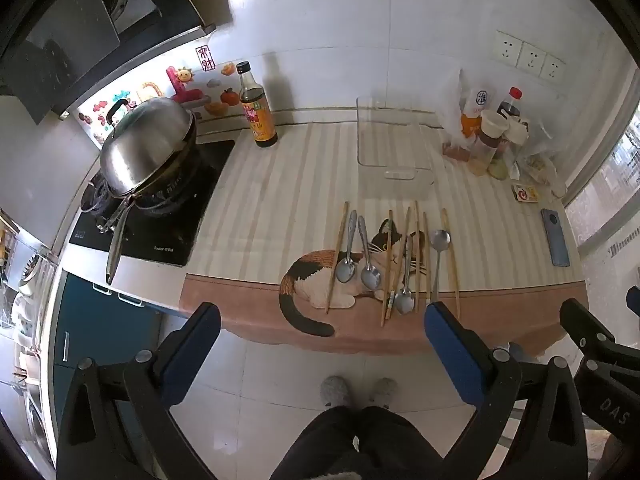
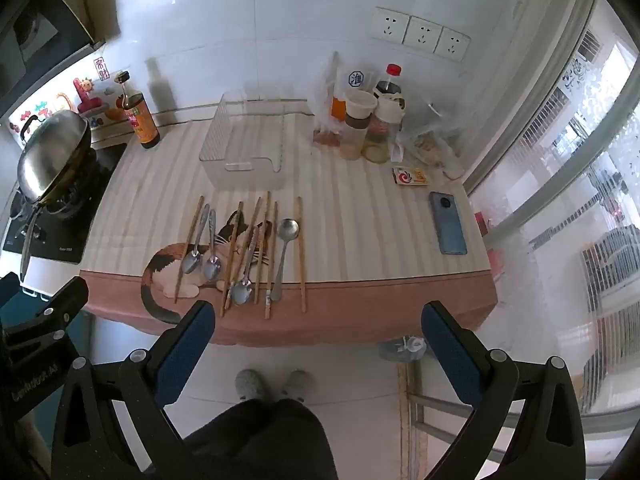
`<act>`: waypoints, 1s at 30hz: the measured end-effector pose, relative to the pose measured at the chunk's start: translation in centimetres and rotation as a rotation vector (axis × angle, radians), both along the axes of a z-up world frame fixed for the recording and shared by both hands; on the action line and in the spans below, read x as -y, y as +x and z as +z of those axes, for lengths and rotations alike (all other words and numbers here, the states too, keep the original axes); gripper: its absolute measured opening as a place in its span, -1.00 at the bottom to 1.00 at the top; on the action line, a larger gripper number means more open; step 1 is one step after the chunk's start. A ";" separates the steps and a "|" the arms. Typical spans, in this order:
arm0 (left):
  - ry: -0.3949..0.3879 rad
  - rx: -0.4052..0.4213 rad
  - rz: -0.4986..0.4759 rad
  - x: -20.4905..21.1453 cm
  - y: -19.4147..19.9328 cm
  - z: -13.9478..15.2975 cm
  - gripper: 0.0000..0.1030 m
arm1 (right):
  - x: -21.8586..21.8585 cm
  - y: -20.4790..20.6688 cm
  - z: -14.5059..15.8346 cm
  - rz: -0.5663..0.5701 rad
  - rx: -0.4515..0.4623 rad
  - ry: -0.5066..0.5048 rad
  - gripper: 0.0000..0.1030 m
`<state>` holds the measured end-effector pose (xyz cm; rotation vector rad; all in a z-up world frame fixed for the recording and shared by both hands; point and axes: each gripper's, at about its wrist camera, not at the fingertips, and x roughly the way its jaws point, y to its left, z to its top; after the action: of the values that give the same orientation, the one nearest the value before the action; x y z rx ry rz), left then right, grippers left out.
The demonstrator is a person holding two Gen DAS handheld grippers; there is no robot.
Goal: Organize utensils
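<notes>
Several metal spoons and wooden chopsticks lie side by side on a cat-print mat near the counter's front edge. A clear plastic bin stands empty behind them. My left gripper is open and empty, held off the counter's front edge. My right gripper is open and empty, also in front of the edge.
A wok with a steel lid sits on the stove at the left. A sauce bottle, condiment jars and bags, a phone and a small box are on the counter.
</notes>
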<state>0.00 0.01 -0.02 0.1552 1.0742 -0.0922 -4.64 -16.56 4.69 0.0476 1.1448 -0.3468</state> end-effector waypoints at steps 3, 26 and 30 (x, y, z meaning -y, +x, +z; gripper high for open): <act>0.007 0.007 0.001 0.0 0.0 0.0 1.00 | 0.0 0.0 0.0 0.000 0.002 0.004 1.00; 0.010 0.011 0.001 0.0 0.1 0.6 1.00 | -0.4 -0.1 0.2 -0.001 0.009 0.004 1.00; 0.009 0.012 0.001 0.0 0.1 0.6 1.00 | -0.5 -0.2 0.3 -0.001 0.009 0.003 1.00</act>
<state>0.07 0.04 0.57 0.1634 1.0624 -0.0855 -4.84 -16.05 4.96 0.0522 1.1365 -0.3450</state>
